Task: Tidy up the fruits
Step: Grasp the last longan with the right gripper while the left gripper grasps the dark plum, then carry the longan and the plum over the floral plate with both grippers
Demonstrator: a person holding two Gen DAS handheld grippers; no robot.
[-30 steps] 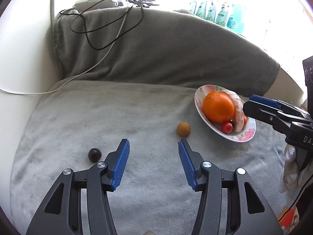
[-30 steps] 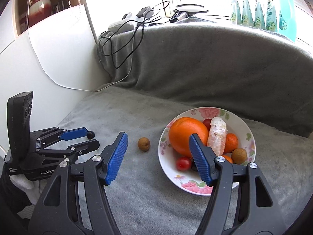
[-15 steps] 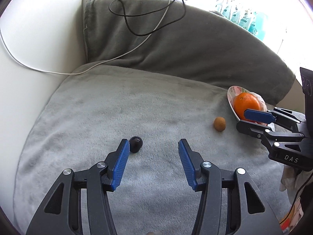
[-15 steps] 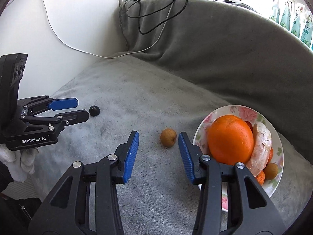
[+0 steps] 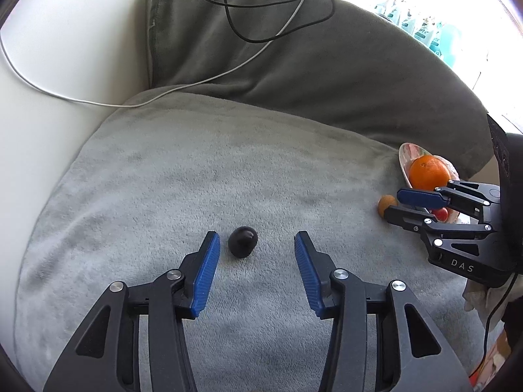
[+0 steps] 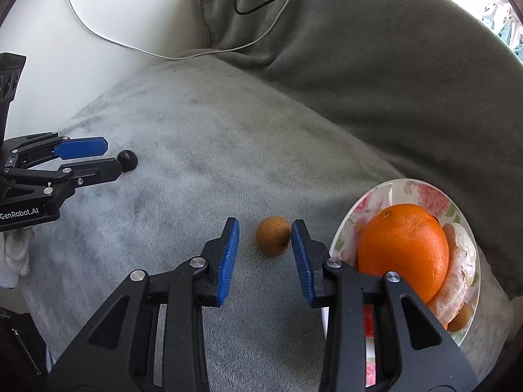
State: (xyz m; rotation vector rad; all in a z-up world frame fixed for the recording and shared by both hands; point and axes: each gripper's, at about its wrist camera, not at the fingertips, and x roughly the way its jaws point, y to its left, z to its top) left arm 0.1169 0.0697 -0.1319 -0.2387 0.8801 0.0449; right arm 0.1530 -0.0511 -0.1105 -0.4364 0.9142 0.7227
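A small dark round fruit lies on the grey blanket between the fingers of my left gripper, nearer the left pad, with a gap on each side. Those jaws are closing. A small brown fruit lies just left of the flowered plate. It sits between the tips of my right gripper, whose jaws are also closing. It is against the right pad and apart from the left one. The plate holds a big orange, a peeled citrus segment and smaller fruits.
A dark grey back cushion rises behind the blanket, with black and white cables draped over it. A white wall or armrest bounds the left side. Bottles stand by the bright window at the far right.
Both grippers have come down and forward onto their fruits. The dark fruit now sits between the left fingers and the brown one between the right fingers. The right jaws have narrowed a lot, the left slightly.
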